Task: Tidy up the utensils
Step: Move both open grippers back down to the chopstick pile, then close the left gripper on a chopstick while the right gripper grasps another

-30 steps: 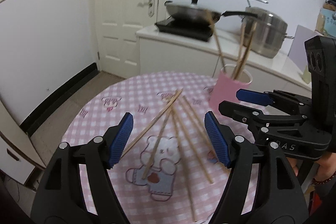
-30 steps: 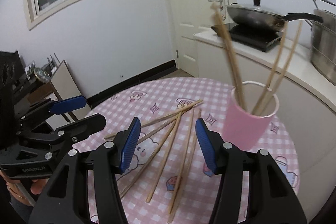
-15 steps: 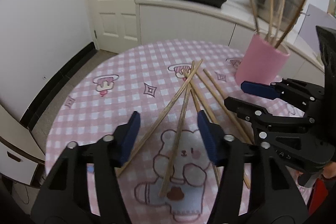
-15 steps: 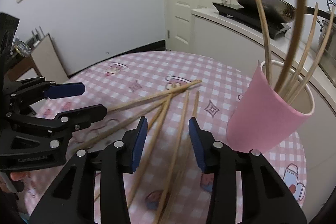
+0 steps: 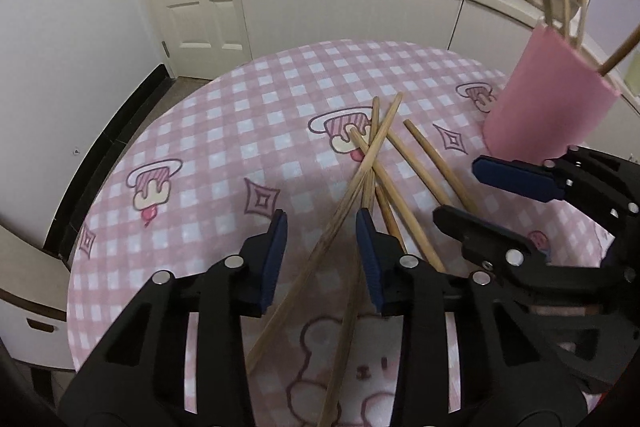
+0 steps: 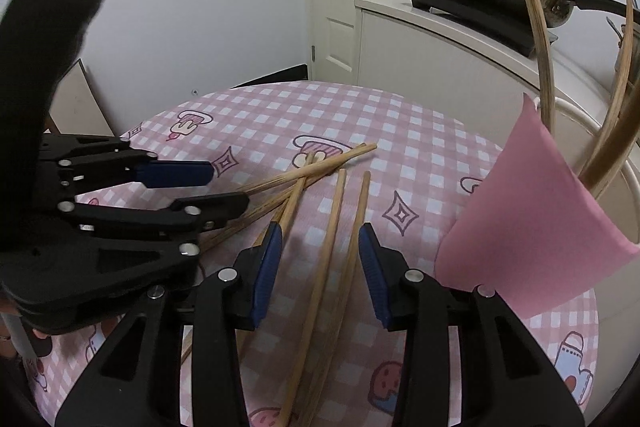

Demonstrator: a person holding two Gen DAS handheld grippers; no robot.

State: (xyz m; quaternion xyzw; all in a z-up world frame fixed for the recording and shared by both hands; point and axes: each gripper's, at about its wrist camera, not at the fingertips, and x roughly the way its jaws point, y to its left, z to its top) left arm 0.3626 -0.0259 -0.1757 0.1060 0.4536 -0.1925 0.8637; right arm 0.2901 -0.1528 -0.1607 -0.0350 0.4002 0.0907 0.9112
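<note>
Table: round table (image 5: 208,131) under a pink checked cloth.
Chopsticks: loose chopsticks (image 5: 374,151) lie crossed at the table's middle.
Cup: pink cup (image 5: 548,99) beside them holds more chopsticks.
Left gripper (image 5: 322,227): jaws closing around two chopsticks, pads not yet pressing.
Right gripper (image 6: 320,239): parted jaws straddle two chopsticks, apart from both.

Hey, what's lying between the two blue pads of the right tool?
Two wooden chopsticks lie side by side on the pink checked tablecloth, running between the right tool's pads without touching them, shown in the right wrist view.
</note>
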